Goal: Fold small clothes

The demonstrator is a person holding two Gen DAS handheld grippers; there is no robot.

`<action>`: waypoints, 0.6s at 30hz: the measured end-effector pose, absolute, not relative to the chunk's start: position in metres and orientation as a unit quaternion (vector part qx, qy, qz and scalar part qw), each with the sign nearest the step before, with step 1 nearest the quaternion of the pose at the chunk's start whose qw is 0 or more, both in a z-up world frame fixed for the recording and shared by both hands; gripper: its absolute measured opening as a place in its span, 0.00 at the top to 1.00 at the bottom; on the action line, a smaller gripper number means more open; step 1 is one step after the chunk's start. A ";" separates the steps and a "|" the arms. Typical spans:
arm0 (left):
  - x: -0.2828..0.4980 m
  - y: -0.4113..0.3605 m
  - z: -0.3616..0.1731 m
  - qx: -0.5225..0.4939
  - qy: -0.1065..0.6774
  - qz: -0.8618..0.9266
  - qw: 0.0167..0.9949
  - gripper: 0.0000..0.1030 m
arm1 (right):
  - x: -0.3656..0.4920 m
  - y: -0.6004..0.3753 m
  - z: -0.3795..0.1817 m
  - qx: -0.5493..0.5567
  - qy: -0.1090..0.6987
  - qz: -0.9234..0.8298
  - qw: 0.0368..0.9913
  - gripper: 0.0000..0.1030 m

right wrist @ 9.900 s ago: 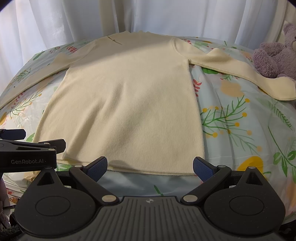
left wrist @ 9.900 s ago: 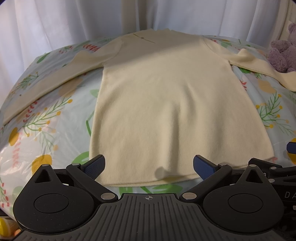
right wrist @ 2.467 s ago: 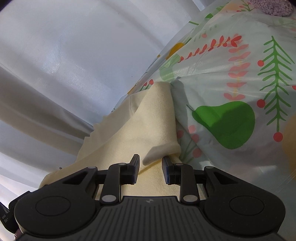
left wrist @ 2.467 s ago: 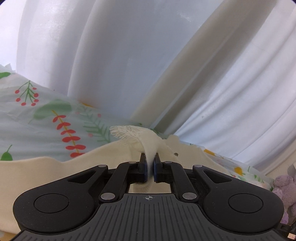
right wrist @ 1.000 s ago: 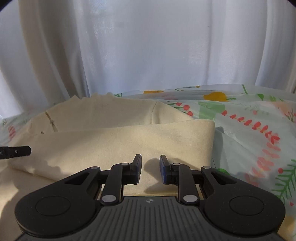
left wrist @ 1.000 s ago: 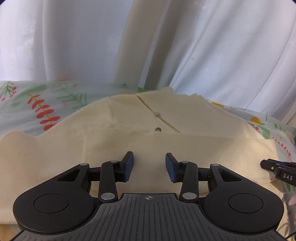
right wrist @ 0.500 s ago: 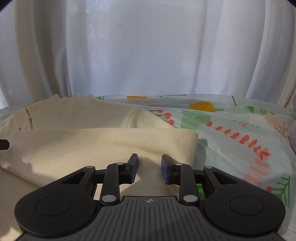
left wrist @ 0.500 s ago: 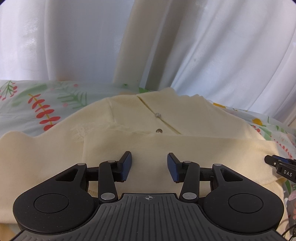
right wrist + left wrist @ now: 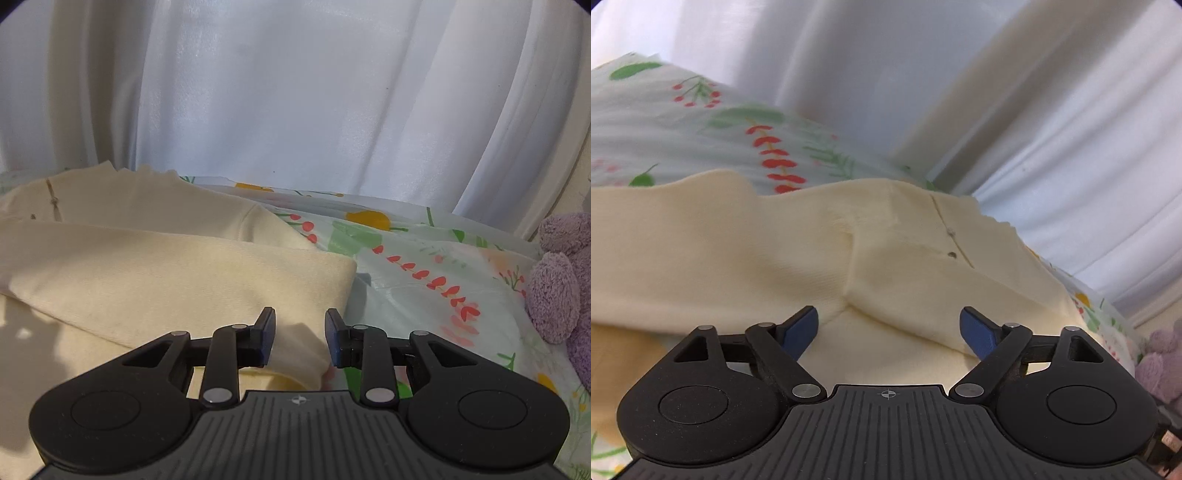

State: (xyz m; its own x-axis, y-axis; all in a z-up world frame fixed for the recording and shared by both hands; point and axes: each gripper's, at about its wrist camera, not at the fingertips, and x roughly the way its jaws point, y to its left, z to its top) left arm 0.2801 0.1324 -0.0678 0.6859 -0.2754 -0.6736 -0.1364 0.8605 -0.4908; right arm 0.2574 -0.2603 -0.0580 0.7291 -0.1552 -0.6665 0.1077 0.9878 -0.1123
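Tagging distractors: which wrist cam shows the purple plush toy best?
Right wrist: the purple plush toy sits sharp at the right edge on the floral sheet. Left wrist catches only a blurred sliver at its right edge.

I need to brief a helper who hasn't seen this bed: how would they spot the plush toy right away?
Start at the bed with the floral sheet in front of the white curtain. A cream sweater lies folded on it; look past the sweater's right edge to the far right side. The plush toy sits there, the only fuzzy purple thing.
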 end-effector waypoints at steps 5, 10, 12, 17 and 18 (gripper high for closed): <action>0.212 0.231 -0.073 -0.381 0.342 0.120 0.851 0.08 | 0.205 -0.259 -0.041 0.059 0.343 -0.010 0.937 0.37; 0.157 0.317 -0.079 -0.472 0.274 0.248 0.800 0.09 | 0.189 -0.251 -0.035 0.083 0.350 0.024 0.933 0.37; 0.143 0.340 -0.081 -0.504 0.240 0.266 0.786 0.10 | 0.189 -0.250 -0.033 0.101 0.348 0.031 0.932 0.37; 0.123 0.387 -0.097 -0.599 0.183 0.256 0.736 0.23 | 0.195 -0.248 -0.031 0.156 0.352 0.044 0.922 0.43; 0.120 0.395 -0.101 -0.614 0.173 0.252 0.728 0.27 | 0.196 -0.246 -0.031 0.164 0.355 0.047 0.919 0.44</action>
State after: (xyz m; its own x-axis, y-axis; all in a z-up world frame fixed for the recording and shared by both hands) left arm 0.1197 0.3952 -0.1013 0.8138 0.1544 -0.5603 -0.5783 0.1193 -0.8071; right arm 0.1964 -0.2458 -0.0309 0.7437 0.2025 -0.6371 0.0302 0.9419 0.3346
